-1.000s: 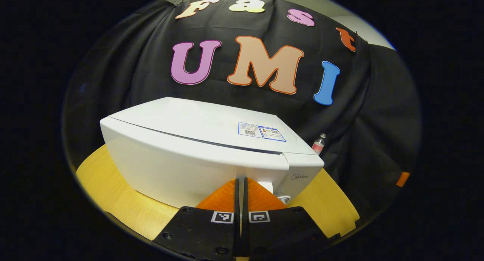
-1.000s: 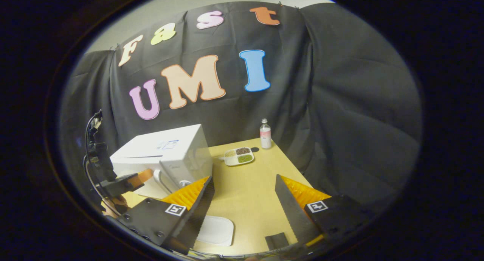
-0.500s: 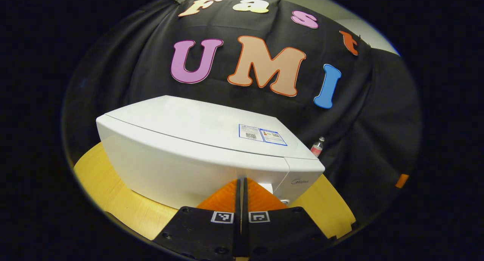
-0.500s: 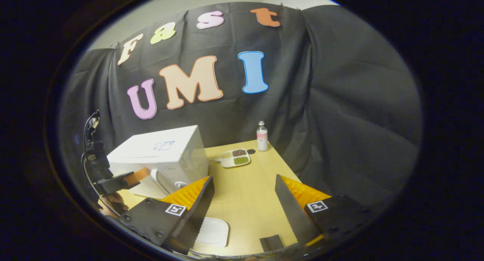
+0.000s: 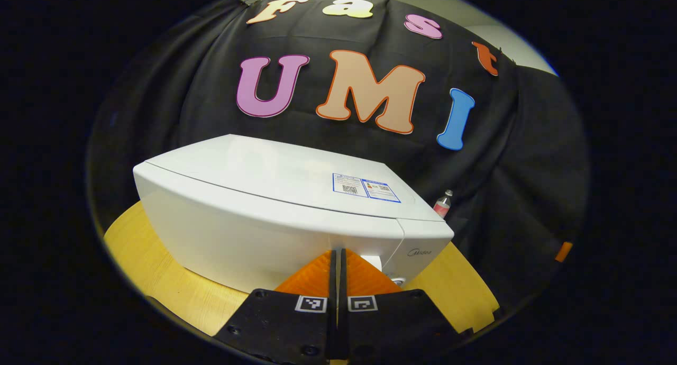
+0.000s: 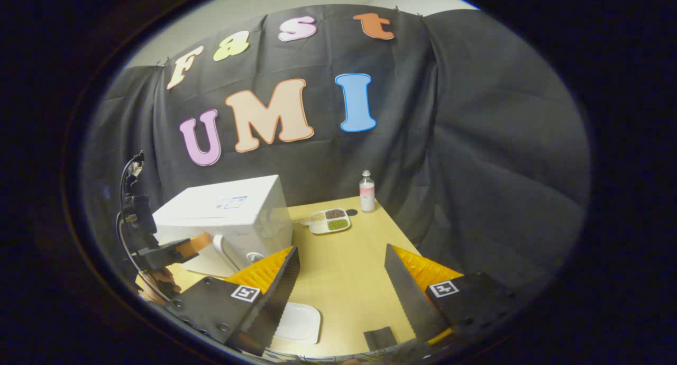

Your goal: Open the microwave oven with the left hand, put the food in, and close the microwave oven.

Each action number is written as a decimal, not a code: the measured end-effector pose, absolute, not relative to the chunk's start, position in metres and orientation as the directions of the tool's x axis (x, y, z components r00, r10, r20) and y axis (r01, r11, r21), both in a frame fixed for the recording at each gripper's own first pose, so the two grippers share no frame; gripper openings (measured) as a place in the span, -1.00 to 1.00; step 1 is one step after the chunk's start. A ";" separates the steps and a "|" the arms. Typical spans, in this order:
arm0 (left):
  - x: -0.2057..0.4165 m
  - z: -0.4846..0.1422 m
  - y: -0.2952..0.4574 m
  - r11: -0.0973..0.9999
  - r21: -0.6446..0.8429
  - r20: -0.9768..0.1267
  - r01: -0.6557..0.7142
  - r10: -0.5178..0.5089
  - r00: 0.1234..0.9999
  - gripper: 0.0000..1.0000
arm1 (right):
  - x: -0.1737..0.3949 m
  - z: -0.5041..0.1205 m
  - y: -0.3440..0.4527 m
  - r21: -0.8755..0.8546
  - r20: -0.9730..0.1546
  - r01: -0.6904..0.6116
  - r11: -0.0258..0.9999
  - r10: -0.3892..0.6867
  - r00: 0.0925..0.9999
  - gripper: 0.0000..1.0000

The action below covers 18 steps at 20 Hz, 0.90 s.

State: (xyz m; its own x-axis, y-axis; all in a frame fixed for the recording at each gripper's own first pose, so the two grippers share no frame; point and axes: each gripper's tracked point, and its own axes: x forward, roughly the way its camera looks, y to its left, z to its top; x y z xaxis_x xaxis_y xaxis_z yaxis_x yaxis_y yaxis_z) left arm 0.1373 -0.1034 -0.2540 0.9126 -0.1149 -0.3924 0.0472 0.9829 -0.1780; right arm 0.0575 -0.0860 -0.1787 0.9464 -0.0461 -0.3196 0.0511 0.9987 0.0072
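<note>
**Left fingers pressed together at the shut microwave door; food tray waits at the far end of the bench**

In the left gripper view, the left gripper (image 5: 337,256) has its fingers pressed flat together with nothing visible between them, their tips right up against the lower front of the white microwave oven (image 5: 275,195), near the door's right edge. The door lies flush with the body. In the right gripper view, the right gripper (image 6: 341,270) hangs over the wooden bench (image 6: 344,264) with its fingers spread wide and nothing held. Below its left finger a white plate (image 6: 299,322) lies on the bench. To the left, the left gripper (image 6: 182,247) meets the oven's front beside the white door handle (image 6: 221,251), a hand (image 6: 156,288) showing beneath it. Beyond, right of the microwave oven (image 6: 227,209), sits the divided food tray (image 6: 329,220), and just behind it a small bottle (image 6: 366,190) stands upright by the black cloth wall (image 6: 476,143).
</note>
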 end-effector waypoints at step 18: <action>0.040 -0.139 -0.065 0.999 -0.037 -0.250 -0.008 -0.002 0.968 0.99 | 0.058 -0.168 -0.053 0.012 -0.306 -0.049 0.999 0.050 0.951 0.82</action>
State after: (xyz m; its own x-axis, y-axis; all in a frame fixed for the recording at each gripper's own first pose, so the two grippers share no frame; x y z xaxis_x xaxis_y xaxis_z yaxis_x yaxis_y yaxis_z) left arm 0.0403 -0.0647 -0.1395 0.9683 -0.0016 -0.2500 -0.0078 0.9993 -0.0369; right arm 0.0584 -0.0532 -0.1676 0.9508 0.0500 -0.3059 -0.0487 0.9987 0.0117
